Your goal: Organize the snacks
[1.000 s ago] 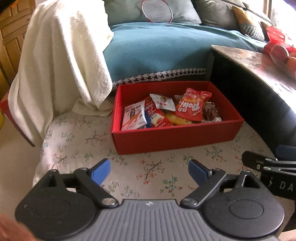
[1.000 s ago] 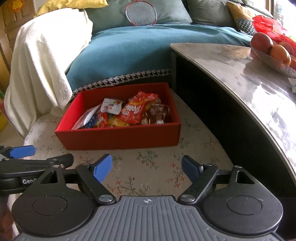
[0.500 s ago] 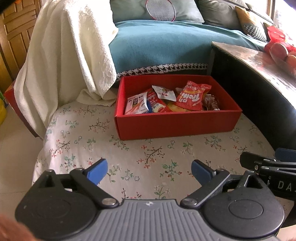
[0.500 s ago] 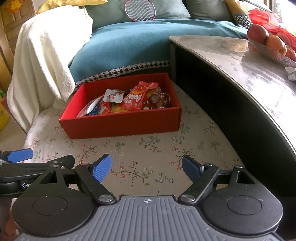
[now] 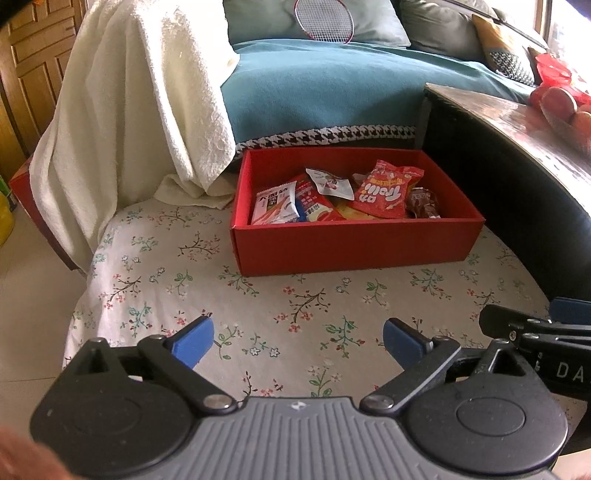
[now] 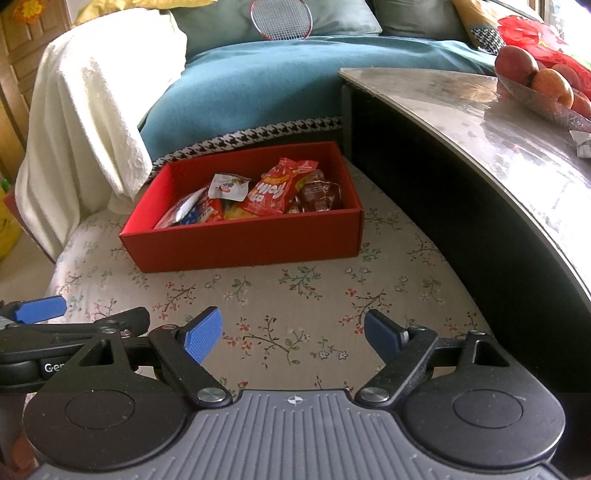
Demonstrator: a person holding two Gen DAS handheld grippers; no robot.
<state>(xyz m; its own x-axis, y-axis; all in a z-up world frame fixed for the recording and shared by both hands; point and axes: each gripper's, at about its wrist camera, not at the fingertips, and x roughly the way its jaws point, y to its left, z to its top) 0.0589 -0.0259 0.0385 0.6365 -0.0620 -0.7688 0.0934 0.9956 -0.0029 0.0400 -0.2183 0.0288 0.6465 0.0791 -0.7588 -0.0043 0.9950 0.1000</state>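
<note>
A red open box (image 5: 354, 247) (image 6: 243, 240) stands on a floral-cloth seat (image 5: 192, 280) (image 6: 295, 291) and holds several snack packets. Among them are a red gummy bag (image 5: 384, 192) (image 6: 275, 192), a white sachet (image 5: 328, 182) (image 6: 227, 186), a white-and-red bar pack (image 5: 275, 205) and a brown-wrapped sweet (image 5: 421, 203) (image 6: 319, 194). My left gripper (image 5: 299, 341) hovers over the cloth well short of the box, open and empty. My right gripper (image 6: 291, 330) is beside it, also open with nothing between its fingers. Each shows at the other view's edge.
A dark table with a glossy curved top (image 6: 498, 122) (image 5: 517, 122) stands right of the box, carrying a fruit dish (image 6: 539, 96). Behind lies a teal-covered sofa (image 5: 325, 96) with a badminton racket (image 5: 325, 18). A cream towel (image 5: 140, 99) drapes on the left.
Both grippers have drawn back from the box, so it looks smaller and farther and more floral cloth shows in front. The left gripper's jaws have spread a little wider.
</note>
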